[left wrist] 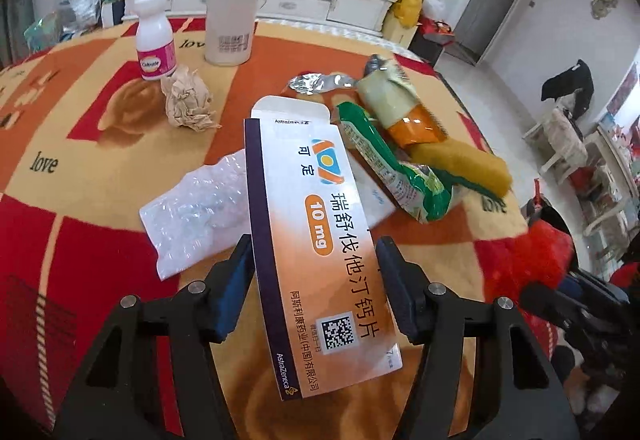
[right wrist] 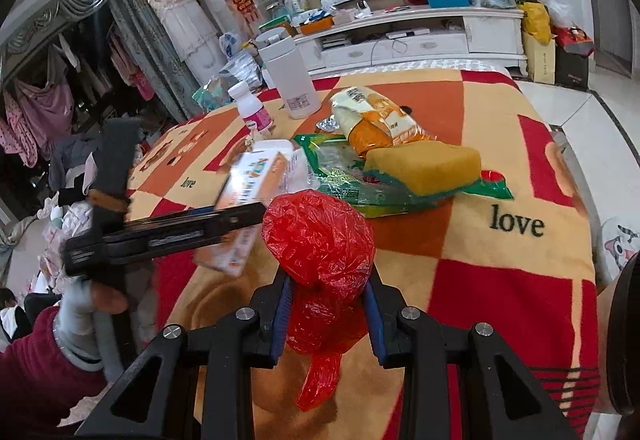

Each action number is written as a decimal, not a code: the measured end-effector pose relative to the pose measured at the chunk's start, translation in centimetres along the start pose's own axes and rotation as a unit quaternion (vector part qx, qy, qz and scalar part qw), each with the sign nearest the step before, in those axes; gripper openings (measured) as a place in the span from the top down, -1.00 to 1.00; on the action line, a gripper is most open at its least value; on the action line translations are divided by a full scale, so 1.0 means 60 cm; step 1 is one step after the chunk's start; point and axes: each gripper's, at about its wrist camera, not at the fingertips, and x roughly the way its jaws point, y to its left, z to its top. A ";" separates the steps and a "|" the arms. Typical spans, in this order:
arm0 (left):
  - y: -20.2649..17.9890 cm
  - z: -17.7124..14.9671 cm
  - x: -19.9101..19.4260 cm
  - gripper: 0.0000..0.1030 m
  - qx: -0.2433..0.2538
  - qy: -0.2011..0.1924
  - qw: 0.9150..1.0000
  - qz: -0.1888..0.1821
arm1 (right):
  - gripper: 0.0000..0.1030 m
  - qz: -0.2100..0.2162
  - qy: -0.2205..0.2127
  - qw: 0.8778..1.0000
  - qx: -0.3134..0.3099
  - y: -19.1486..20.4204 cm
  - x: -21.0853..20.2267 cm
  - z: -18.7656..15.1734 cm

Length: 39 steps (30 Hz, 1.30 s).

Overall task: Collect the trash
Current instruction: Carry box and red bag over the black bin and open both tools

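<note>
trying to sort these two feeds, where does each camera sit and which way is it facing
Left wrist: on the left gripper, looking down its fingers at the orange-white medicine carton between them, above the red-orange checked blanket.
Right wrist: on the right gripper, shut on the crumpled red plastic bag; a maroon sleeve shows at left.
Shared: carton, white cylindrical bottle, yellow sponge.

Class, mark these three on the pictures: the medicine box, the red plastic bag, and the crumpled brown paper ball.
medicine box (left wrist: 320, 252): left wrist view, on its orange printed face.
red plastic bag (right wrist: 320, 236): right wrist view, on its bulging upper part.
crumpled brown paper ball (left wrist: 188, 98): left wrist view, on its middle.
</note>
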 end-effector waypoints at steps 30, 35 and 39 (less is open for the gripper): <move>-0.187 -0.018 -0.081 -0.16 0.086 -0.059 0.991 -0.089 | 0.39 -0.055 -0.050 0.996 0.056 -0.095 -0.122 -0.044; -0.253 -0.022 -0.044 -0.16 0.111 -0.037 0.986 -0.120 | 0.39 -0.086 -0.055 0.992 0.071 -0.131 -0.147 -0.051; -0.318 -0.022 -0.005 -0.16 0.133 -0.012 0.979 -0.155 | 0.39 -0.122 -0.067 0.986 0.088 -0.176 -0.181 -0.059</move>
